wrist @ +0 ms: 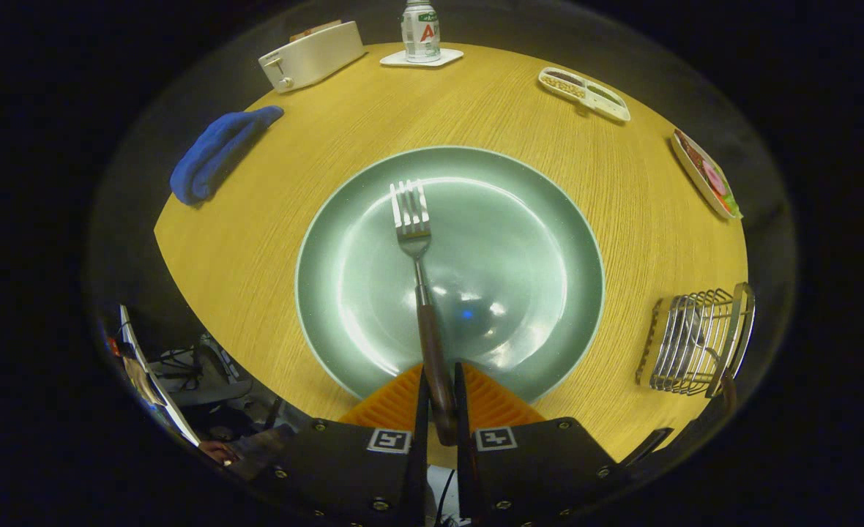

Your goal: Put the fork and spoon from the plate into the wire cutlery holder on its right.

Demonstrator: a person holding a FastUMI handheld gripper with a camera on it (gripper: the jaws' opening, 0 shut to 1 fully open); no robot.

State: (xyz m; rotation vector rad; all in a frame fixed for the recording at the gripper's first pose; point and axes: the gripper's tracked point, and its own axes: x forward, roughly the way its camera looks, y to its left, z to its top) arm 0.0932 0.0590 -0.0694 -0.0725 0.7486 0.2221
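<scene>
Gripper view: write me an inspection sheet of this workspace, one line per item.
Surface: round wooden table, no spills seen.
Job's things: fork over the green plate, tines pointing away, dark handle between the fingers; wire cutlery holder right of the plate, something inside it, cannot tell what.
Clutter: blue cloth, white toaster, can on a coaster, divided snack tray, small dish at the far rim.
Grippers: gripper shut on the fork's handle.
Cables: dark wires below the table's near left edge.
Surroundings: dark booth; equipment on the floor, blurred.
</scene>
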